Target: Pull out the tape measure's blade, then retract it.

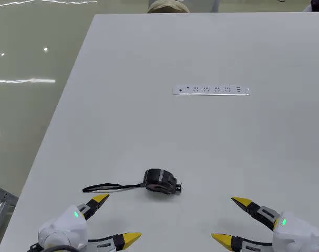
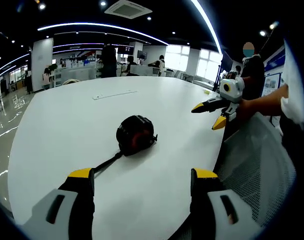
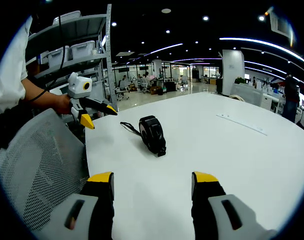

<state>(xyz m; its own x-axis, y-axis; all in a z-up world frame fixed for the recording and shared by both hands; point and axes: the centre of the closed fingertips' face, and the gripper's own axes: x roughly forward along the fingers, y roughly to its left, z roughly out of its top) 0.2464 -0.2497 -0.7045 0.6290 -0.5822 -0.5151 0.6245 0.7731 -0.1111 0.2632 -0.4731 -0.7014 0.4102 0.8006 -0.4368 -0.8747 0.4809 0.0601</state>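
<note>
On the near part of the white table (image 1: 201,136), the tape measure (image 1: 160,181) is lying on its side, its black and dark red case sitting between the two grippers and a little farther out than either. Its black wrist strap (image 1: 104,187) is trailing off to the left across the tabletop, while the blade's end hook is sitting tucked against the right end of the case. The left gripper (image 1: 117,218) is hovering near the table's near edge, to the left of the case, with its yellow-tipped jaws spread wide and gripping nothing. The right gripper (image 1: 230,220) is hovering at the near right, likewise spread apart and empty, well clear of the tape measure. Farther out on the table, a white power strip (image 1: 211,90) is lying flat, running left to right.
</note>
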